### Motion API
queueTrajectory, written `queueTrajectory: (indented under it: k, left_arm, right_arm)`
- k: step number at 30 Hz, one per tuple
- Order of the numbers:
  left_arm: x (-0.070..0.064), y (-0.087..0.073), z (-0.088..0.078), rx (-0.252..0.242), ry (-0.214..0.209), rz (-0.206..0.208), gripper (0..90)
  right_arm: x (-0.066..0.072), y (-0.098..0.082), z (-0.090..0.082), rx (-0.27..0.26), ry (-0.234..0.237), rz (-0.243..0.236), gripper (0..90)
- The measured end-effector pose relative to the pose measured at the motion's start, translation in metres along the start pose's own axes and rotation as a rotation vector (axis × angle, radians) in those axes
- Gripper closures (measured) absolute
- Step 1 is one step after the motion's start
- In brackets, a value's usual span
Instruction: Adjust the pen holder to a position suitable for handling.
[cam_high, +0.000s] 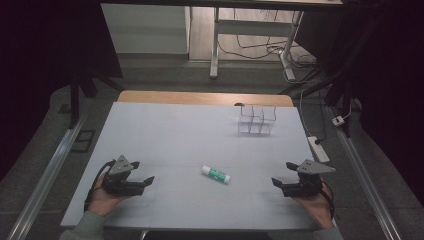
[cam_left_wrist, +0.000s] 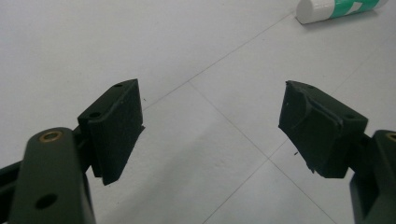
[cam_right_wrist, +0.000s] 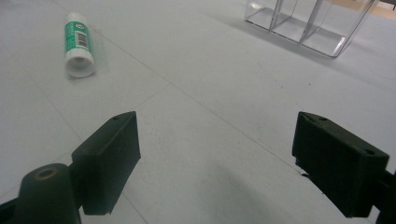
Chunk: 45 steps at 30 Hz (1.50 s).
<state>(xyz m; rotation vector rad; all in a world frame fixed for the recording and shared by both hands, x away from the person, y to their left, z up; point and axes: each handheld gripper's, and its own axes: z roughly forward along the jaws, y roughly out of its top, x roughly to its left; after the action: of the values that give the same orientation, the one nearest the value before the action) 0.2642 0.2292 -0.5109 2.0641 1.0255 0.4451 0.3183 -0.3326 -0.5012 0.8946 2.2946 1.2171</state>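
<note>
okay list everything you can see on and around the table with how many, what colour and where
glue stick: one, white with a green label, lying on its side near the table's middle, between the two grippers
clear organiser: one, transparent, several open compartments, far right part of the table
table: one, pale grey-white top, wooden edge at the far side
power strip: one, white, on the floor right of the table
left gripper: one, black, near left edge, jaws open, nothing between them
right gripper: one, black, near right edge, jaws open, nothing between them
hands: two, each holding a gripper
</note>
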Motion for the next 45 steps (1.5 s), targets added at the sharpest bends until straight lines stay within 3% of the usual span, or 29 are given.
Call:
queueTrajectory:
  k: [12,19,32,45]
  left_arm:
    - [0.003,-0.001,-0.001,-0.001,0.007,-0.004,21.5]
    - [0.003,-0.001,0.0,0.003,0.011,-0.002,21.6]
    - [0.002,-0.001,0.001,0.009,0.01,0.007,21.7]
    - [0.002,-0.001,0.003,0.02,0.015,0.002,21.7]
  right_arm:
    - [0.0,0.002,0.0,0.004,-0.006,0.004,16.8]
    - [-0.002,0.017,0.002,0.017,-0.023,0.018,20.1]
    - [-0.018,0.036,0.018,0.029,-0.06,0.062,29.2]
    - [-0.038,0.044,0.031,0.045,-0.107,0.105,55.6]
